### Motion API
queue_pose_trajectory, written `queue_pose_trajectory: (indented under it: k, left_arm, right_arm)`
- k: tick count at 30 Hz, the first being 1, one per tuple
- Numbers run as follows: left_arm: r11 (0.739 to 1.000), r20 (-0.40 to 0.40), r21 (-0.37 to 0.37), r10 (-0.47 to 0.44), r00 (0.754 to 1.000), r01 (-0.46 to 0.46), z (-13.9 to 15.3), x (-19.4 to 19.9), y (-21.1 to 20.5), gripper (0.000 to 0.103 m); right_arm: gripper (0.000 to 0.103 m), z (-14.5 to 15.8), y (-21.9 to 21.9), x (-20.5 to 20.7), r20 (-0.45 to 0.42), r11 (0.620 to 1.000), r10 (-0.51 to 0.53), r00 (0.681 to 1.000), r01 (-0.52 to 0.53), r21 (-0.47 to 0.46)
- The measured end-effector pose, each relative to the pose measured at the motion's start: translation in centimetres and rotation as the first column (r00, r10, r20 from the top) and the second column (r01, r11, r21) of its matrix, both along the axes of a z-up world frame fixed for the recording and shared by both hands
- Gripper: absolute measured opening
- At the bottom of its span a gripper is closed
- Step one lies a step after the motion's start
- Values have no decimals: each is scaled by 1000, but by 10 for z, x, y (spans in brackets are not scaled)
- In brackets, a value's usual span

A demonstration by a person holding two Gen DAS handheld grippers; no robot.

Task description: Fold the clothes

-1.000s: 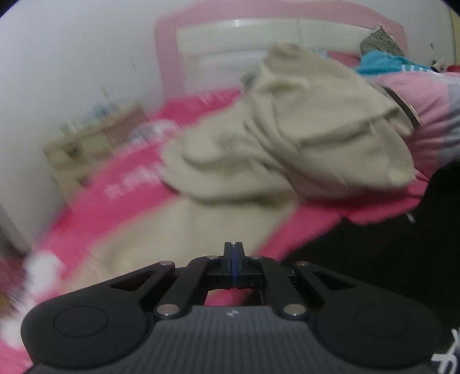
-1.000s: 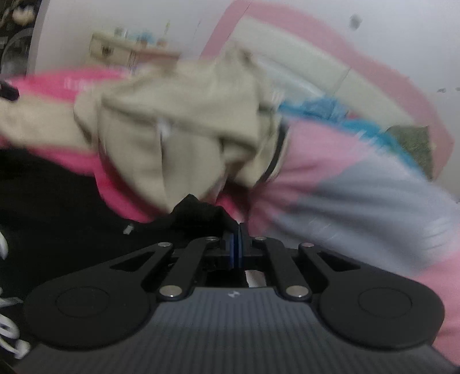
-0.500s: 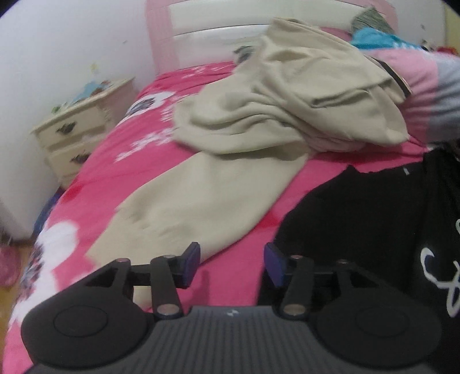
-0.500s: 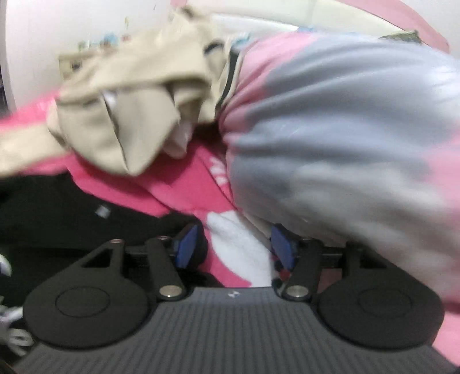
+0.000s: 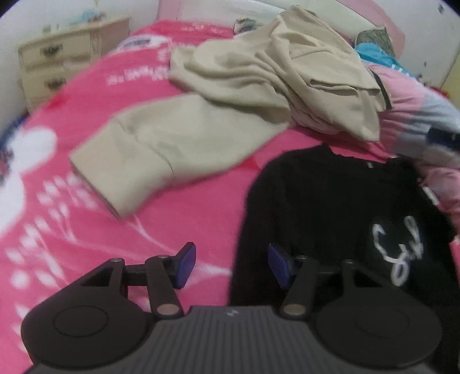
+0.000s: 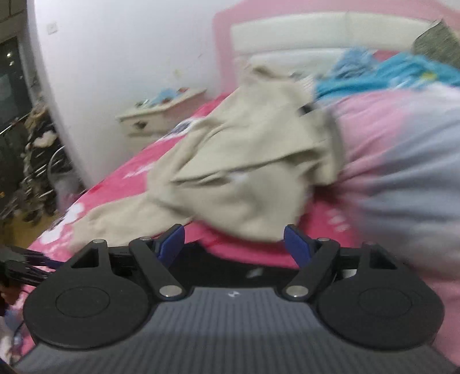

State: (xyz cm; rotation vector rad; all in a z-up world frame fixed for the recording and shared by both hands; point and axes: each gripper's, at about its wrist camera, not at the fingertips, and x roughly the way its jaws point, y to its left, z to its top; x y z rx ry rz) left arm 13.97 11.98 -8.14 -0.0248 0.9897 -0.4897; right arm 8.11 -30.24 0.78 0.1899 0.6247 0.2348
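Note:
A black sweater [image 5: 330, 207] with white lettering lies flat on the pink bedsheet [image 5: 86, 230]. My left gripper [image 5: 233, 267] hovers over its near left edge; the jaws are closing, with nothing pressed between the blue pads. A beige hoodie [image 5: 244, 86] is heaped farther back, one sleeve [image 5: 138, 155] stretched toward the left. In the blurred right wrist view my right gripper [image 6: 234, 243] is lifted above the black sweater's collar [image 6: 230, 261], facing the beige hoodie [image 6: 244, 172]. Its jaws are opening and hold nothing.
A rolled pink-and-grey quilt [image 5: 417, 115] [image 6: 402, 172] lies along the right side, with blue fabric [image 6: 388, 72] behind it. A cream nightstand [image 5: 57, 60] [image 6: 161, 115] stands by the white wall at the left. A pink headboard [image 6: 287, 17] closes the far end.
Both grippers went from shut to open and let go of the black sweater. The left view now looks down on the bed; the right gripper rose and swung left toward the beige hoodie.

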Motion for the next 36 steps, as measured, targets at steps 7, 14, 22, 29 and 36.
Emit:
queue_pose_trajectory:
  k: [7, 14, 22, 29, 36]
  left_arm:
    - [990, 49, 116, 80, 996, -85, 15, 1, -4, 0]
    - [897, 339, 357, 133, 931, -259, 57, 34, -10, 1]
    - [724, 328, 531, 302, 895, -440, 17, 66, 7, 18]
    - [876, 300, 303, 286, 910, -375, 111, -62, 16, 63]
    - [982, -16, 102, 160, 987, -158, 116, -217, 7, 70]
  right_arm:
    - [75, -19, 34, -55, -79, 999, 39, 996, -38, 9]
    - [75, -9, 14, -120, -94, 996, -37, 995, 30, -80]
    - [75, -23, -17, -170, -170, 990, -143, 975, 140, -29]
    - [76, -14, -38, -221, -186, 987, -149, 971, 158, 31]
    - [76, -35, -44, -273, -355, 964, -142, 924, 211, 163]
